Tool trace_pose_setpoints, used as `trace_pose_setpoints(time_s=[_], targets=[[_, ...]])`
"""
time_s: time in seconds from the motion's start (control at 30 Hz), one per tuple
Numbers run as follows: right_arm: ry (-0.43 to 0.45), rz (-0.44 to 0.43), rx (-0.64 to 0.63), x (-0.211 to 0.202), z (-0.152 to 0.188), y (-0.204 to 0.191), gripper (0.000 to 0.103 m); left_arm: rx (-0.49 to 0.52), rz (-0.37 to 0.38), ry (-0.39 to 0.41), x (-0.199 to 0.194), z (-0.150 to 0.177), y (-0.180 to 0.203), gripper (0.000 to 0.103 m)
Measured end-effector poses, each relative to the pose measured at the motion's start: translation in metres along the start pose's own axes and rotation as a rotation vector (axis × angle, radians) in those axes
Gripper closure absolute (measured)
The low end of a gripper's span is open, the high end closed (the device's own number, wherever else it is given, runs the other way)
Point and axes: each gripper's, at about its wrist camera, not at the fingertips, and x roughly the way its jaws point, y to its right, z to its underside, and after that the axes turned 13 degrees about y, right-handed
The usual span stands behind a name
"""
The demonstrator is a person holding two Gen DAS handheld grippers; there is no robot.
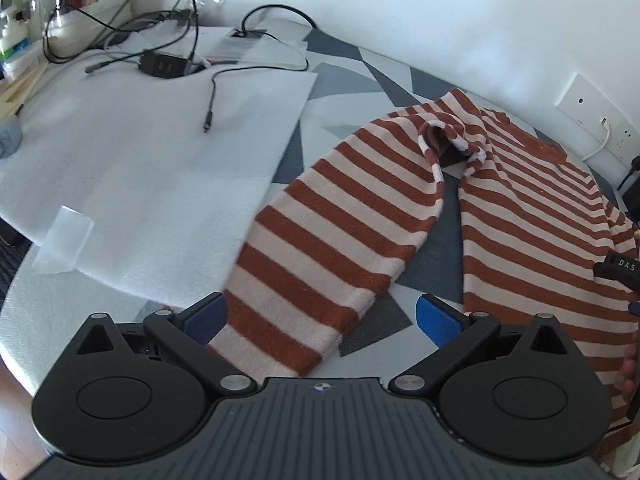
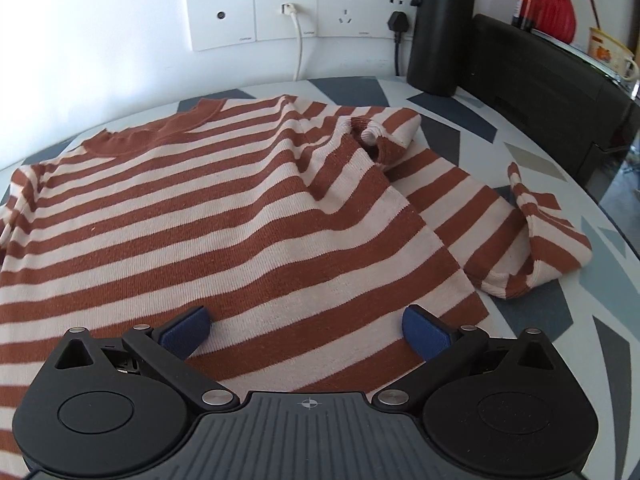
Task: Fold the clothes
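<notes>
Both hand-held grippers spread wide, empty | ribbed-knit rust-and-cream striped sweater lies rumpled | patterned tabletop

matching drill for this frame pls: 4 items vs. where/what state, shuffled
1. striped sweater
2. black bottle
3. loose cable end
4. left gripper

a. lying on the white foam sheet
b. open, over a sleeve
c. spread on the patterned table
d. upright by the wall sockets

Pairs: 1-c, 2-d, 3-a, 4-b
</notes>
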Motion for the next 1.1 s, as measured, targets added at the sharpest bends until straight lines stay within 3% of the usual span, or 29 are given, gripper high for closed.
trace_pose_setpoints(time_s=[0.23,0.4,0.5,0.57,0.73,1.1], targets=[[-0.058,-0.002,0.004,-0.001,-0.003,0.000,0.001,0.039,-0.042,-0.042,0.010,0.009,0.005,0.001],[-0.077,-0.031,-0.017,-0.011,0.003,0.001,0.001,0.097,-0.090,0.016,0.003,0.006,0.017,0.003],[-0.077,-0.049,-0.029,-0.016,0.007,0.003,0.001,0.232,-0.106,0.106,-0.006,0.001,0.037,0.003],[-0.065,-0.063,-0.042,-0.019,0.010,0.004,0.001,0.309,-0.115,0.108,-0.001,0.000,0.049,0.003],[-0.061,-0.084,-0.059,-0.020,0.011,0.005,0.001,0.265,-0.080,0.006,0.023,0.001,0.055,0.010],[-0.034,-0.136,-0.097,-0.027,0.017,0.011,0.001,0.270,-0.050,-0.007,0.042,0.003,0.070,0.009]])
